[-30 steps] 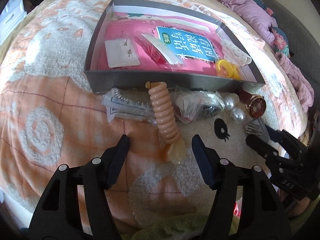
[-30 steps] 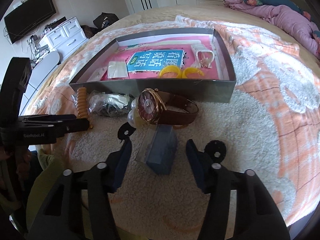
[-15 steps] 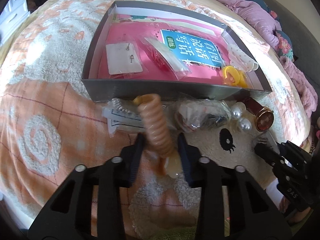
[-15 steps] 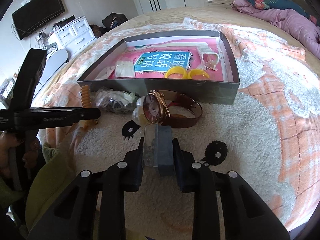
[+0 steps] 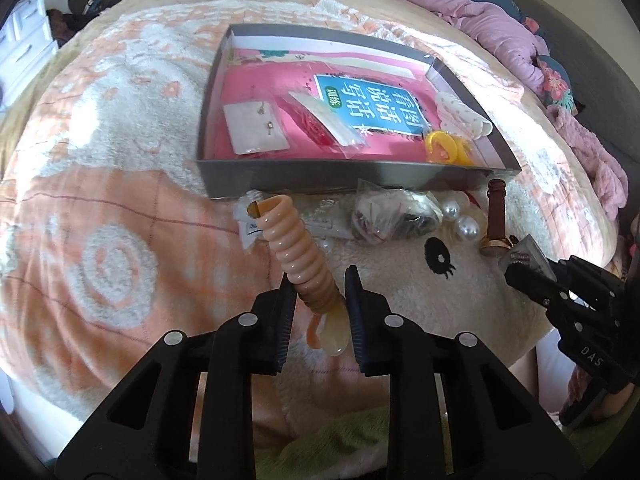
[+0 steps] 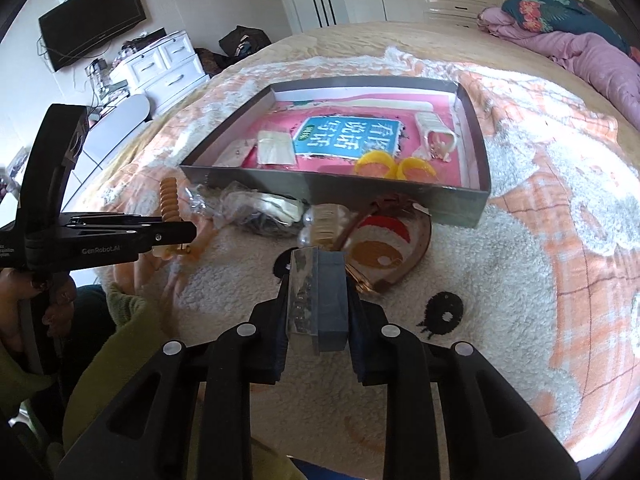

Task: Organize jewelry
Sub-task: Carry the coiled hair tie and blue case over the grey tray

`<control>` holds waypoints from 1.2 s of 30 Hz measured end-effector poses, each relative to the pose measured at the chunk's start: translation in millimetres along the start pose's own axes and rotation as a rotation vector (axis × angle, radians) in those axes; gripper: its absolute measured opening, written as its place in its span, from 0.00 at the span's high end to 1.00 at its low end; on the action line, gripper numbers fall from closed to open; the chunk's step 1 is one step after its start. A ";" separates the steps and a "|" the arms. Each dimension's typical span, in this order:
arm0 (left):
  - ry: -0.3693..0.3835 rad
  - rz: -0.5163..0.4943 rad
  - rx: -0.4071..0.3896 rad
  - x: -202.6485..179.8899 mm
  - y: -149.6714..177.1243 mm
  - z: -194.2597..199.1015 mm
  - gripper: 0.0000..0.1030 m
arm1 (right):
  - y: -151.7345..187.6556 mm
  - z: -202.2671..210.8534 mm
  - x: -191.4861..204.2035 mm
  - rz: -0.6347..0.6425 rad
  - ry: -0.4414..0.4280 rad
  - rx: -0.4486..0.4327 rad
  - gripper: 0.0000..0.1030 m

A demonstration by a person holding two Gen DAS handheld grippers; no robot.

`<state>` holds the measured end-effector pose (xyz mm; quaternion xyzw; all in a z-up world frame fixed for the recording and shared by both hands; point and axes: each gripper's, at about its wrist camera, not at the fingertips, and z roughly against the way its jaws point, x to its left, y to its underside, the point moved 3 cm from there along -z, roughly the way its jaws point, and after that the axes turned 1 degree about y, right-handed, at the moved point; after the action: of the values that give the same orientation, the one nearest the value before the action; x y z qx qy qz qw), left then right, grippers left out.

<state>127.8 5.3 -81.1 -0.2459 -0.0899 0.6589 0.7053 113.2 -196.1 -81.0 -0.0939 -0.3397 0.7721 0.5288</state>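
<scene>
Left wrist view: left tool (image 5: 320, 300) pinching a coil (image 5: 300, 256) near its lower end, lifted off the bed (image 5: 100, 200), most of its length sticking out toward the tray (image 5: 320, 168). Right wrist view: right tool (image 6: 318, 308) pressed onto a small box (image 6: 320, 300), held above the blanket just before a watch (image 6: 384, 256). Risks, as judged: springy coil squirming out of so shallow a pinch, or its free tip catching the tray wall on the way in; clear box face looking slick, likely to slide under a loosening squeeze; both tools heading for one tray, so a possible clash; bags (image 5: 384, 216) and pearls (image 5: 460, 220) beside the wall easily knocked.
</scene>
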 end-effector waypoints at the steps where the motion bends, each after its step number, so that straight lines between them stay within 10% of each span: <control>1: 0.000 0.004 -0.002 1.4 0.4 2.3 0.84 | -1.0 0.7 2.8 0.003 -0.006 0.000 0.77; 36: -0.023 -0.009 -0.137 2.3 -28.0 55.6 0.84 | -46.9 32.0 26.3 0.060 -0.060 -0.129 0.77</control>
<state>127.8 19.9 -20.6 -0.2854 -0.1440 0.6510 0.6885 121.2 -176.7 -22.1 -0.1147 -0.4013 0.7667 0.4878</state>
